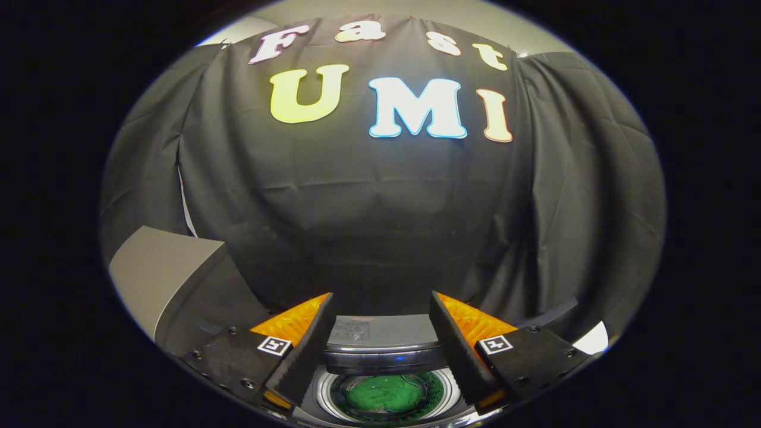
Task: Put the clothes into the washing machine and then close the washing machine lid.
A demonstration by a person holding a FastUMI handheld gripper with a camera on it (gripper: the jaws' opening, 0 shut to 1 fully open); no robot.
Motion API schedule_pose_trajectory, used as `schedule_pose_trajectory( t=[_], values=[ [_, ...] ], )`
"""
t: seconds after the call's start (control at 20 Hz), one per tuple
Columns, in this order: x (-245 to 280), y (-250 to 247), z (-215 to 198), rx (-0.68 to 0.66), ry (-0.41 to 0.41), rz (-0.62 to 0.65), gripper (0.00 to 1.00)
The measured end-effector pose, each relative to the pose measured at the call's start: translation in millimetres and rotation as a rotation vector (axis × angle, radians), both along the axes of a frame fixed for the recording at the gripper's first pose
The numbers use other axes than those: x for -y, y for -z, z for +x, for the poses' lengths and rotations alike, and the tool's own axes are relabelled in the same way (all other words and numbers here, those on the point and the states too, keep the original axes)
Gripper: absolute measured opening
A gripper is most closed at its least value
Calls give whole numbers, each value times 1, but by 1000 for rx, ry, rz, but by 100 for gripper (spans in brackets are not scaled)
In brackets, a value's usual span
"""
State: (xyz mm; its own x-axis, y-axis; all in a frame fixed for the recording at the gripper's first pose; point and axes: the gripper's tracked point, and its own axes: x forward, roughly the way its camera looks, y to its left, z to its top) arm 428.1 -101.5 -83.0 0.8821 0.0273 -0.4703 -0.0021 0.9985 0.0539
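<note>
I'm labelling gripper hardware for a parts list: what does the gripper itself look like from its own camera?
The gripper has two wedge-shaped fingers with ribbed, toothed inner faces, tapering toward the tips. Each sits on a flat black mounting block fastened with round screws, and each block carries a small square black-and-white fiducial marker.

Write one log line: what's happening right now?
gripper: open, holding nothing | green clothes: inside washing machine drum, seen between the fingers | lid: open, raised beside drum | next: likely close lid

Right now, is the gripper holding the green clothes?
No, the gripper is open and empty; the green clothes lie in the washing machine drum below.
</note>
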Motion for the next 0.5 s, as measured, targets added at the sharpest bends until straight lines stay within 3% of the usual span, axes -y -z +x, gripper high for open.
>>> schedule_pose_trajectory(
  t=[0.5],
  values=[
    [1,31,-84,-13,25,31,98]
  ],
)
